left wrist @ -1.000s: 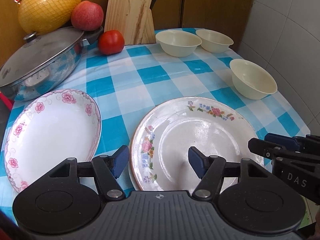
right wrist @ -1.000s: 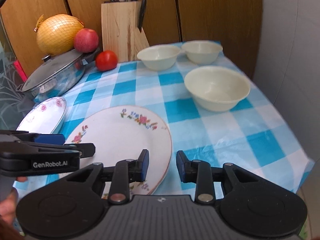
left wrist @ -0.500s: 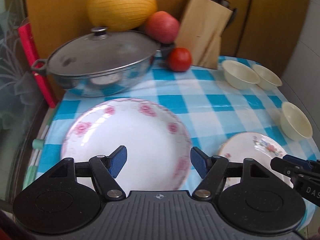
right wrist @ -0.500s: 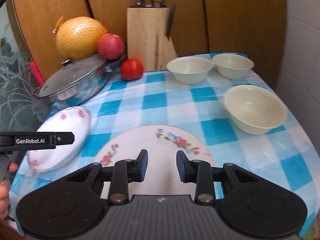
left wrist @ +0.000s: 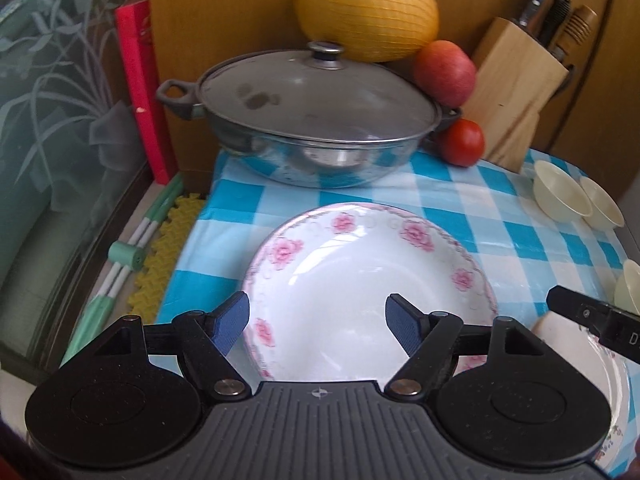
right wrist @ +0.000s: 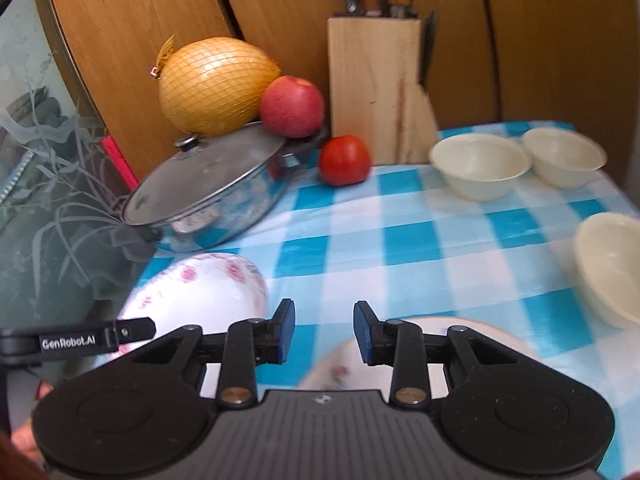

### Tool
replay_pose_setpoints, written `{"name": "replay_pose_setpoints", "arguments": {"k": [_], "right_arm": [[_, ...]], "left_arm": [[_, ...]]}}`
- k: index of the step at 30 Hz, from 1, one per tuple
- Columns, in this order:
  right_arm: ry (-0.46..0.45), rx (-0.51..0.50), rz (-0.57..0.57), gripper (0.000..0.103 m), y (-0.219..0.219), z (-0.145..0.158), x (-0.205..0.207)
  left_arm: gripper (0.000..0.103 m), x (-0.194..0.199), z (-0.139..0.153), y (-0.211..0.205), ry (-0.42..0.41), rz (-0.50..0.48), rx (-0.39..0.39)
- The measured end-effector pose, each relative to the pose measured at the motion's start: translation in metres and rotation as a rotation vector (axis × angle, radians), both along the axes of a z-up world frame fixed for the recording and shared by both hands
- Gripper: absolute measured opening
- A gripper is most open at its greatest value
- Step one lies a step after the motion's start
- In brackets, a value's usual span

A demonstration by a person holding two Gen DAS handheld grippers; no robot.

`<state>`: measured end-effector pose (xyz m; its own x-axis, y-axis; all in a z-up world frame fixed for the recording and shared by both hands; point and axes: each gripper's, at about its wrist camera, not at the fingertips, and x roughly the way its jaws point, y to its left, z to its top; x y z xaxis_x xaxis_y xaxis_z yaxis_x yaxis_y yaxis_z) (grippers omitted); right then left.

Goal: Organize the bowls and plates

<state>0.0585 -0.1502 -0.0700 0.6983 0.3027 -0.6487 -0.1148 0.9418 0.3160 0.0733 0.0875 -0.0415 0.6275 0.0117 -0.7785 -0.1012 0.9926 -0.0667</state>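
Left tool (left wrist: 317, 322), jaws just widened and empty, hangs over our pink-flowered white plate's (left wrist: 370, 280) near rim. Right tool (right wrist: 323, 334), narrowly apart, holds nothing.

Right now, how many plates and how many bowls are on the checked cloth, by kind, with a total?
Plates: 2 (pink-flowered plate, floral plate)
Bowls: 3 (cream bowl, second cream bowl, third cream bowl)
Total: 5

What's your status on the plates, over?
Left claw opening wider over pink-flowered plate, empty. Right claw open, empty, above second plate. Nothing blocking.
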Motion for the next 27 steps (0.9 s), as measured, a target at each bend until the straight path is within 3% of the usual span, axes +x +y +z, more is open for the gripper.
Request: {"name": "replay_pose_setpoints", "arguments": {"k": [16, 27], "right_arm": [[0.081, 0.076, 0.060, 0.031, 0.031, -0.023, 0.037], [0.102, 0.103, 0.082, 0.031, 0.047, -0.030, 0.046]], "left_arm": [[0.081, 0.016, -0.021, 0.020, 0.077, 0.030, -0.029], [0.070, 0.020, -0.035, 0.022, 0.123, 0.011, -0.030]]}}
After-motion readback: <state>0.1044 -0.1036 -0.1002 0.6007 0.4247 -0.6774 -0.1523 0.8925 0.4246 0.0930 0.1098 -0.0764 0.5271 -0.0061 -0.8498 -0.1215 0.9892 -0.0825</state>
